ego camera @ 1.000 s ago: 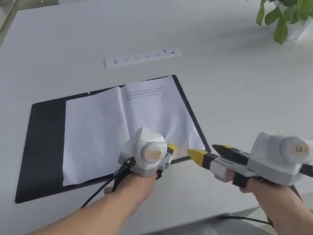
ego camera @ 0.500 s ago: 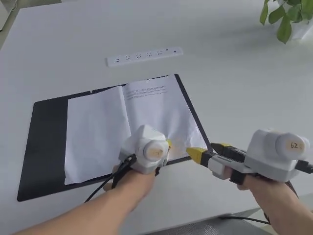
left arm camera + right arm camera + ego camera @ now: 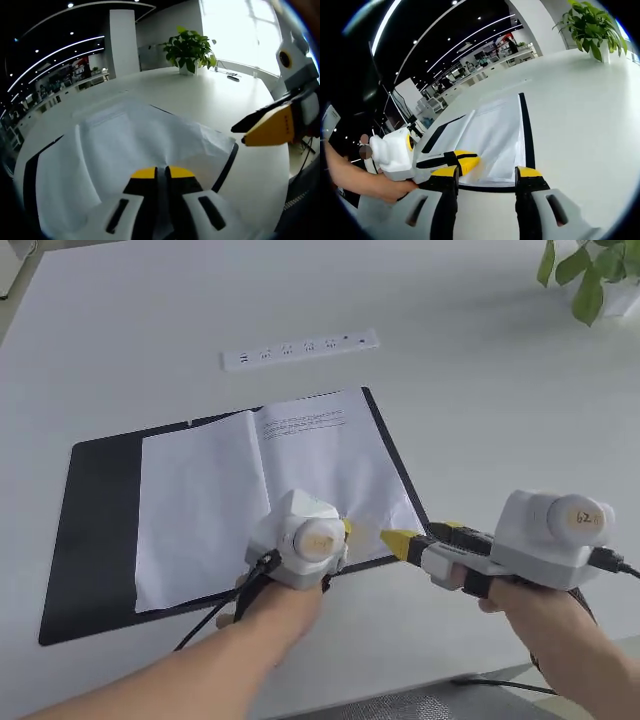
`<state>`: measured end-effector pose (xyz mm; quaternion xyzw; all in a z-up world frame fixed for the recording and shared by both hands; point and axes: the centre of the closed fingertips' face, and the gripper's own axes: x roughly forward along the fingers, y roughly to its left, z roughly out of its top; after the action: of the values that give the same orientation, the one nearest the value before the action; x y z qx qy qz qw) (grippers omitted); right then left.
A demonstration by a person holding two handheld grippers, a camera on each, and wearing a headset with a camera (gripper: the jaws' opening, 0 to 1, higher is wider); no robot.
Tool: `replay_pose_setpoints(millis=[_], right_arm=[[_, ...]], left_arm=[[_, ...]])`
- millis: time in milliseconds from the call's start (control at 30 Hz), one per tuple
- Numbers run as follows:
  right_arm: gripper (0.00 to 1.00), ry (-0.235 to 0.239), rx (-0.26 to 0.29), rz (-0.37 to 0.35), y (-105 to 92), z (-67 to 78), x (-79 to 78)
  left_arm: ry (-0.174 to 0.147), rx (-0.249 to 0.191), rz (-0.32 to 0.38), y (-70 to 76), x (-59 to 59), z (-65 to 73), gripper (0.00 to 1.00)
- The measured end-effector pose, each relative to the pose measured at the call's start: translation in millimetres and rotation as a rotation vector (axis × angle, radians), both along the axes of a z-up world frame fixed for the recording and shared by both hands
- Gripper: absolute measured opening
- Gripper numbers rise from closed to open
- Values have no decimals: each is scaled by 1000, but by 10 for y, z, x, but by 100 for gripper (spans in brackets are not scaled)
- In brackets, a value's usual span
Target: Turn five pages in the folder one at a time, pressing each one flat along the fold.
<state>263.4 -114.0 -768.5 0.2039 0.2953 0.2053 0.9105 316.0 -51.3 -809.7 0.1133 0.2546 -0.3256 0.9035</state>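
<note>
A black folder (image 3: 95, 530) lies open on the white table, with a white left page (image 3: 200, 500) and a printed right page (image 3: 340, 470). My left gripper (image 3: 345, 530) is shut, its yellow tips (image 3: 162, 172) resting together on the lower part of the right page (image 3: 150, 135), which is slightly creased there. My right gripper (image 3: 420, 536) hovers open at the folder's near right corner. Nothing is between its fingers (image 3: 487, 173). The right gripper view looks past them at the folder's black edge (image 3: 526, 130) and at the left gripper (image 3: 465, 161).
A white power strip (image 3: 300, 348) lies beyond the folder. A potted plant (image 3: 590, 280) stands at the far right corner. A black cable runs back from the left gripper. The table's near edge is just below my hands.
The head camera has shifted a little. The right gripper has edged slightly closer to the folder's near right corner. The left gripper stays pressed on the right page.
</note>
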Motion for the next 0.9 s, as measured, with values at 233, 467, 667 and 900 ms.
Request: replay_pose_setpoints(millis=[233,467,667,900], right_arm=[[38,42,26,-25,-16,-99,54],[25,72,81,-75,-65,-143,80],[12,71,67,-90,-88,-144,95],[1,63,42,-93,-126,-145,95]], left_arm=[[0,-5,2,1,4,1,5],[-2,-6,0,3,5,1,5],[-3,-7,1,3,2,2,5],[-3,-7,0,2,0,3,6]])
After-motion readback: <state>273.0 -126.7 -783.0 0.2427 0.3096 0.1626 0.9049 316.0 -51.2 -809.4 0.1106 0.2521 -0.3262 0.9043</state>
